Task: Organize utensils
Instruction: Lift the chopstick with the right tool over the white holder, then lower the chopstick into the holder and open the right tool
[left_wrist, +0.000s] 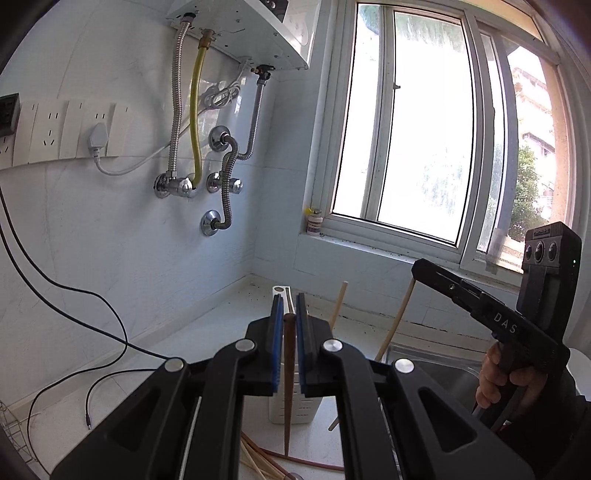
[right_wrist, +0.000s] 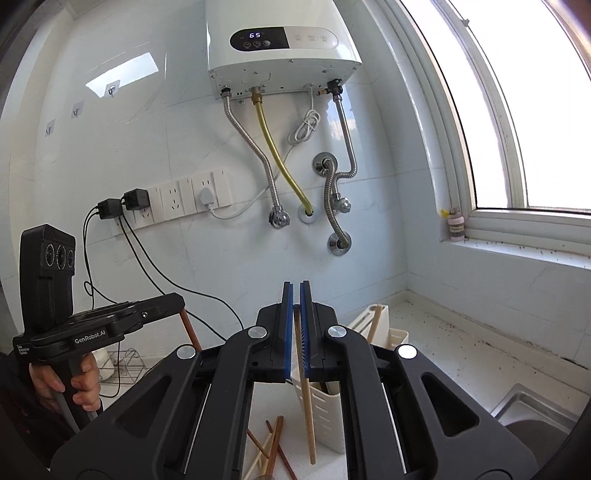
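Note:
My left gripper (left_wrist: 290, 303) is shut on a dark brown chopstick (left_wrist: 288, 398) that hangs down between its blue pads. It hangs in front of a white slotted utensil holder (left_wrist: 312, 406). My right gripper (right_wrist: 296, 291) is shut on a pale wooden chopstick (right_wrist: 307, 402), also hanging down beside the holder (right_wrist: 328, 417). Another pale chopstick (right_wrist: 375, 321) leans in the holder. Each view shows the other gripper too: the right gripper (left_wrist: 416, 267) with its pale chopstick (left_wrist: 397, 317), and the left gripper (right_wrist: 179, 300) with its brown chopstick (right_wrist: 190, 328). Several loose chopsticks (right_wrist: 271, 446) lie on the counter below.
A steel sink (right_wrist: 535, 410) sits right of the holder, below the window sill (right_wrist: 517, 247). A wire rack (right_wrist: 122, 363) stands at the left. Black cables (left_wrist: 74, 291) trail over the counter from wall sockets. A water heater (right_wrist: 280, 40) with hoses hangs on the wall.

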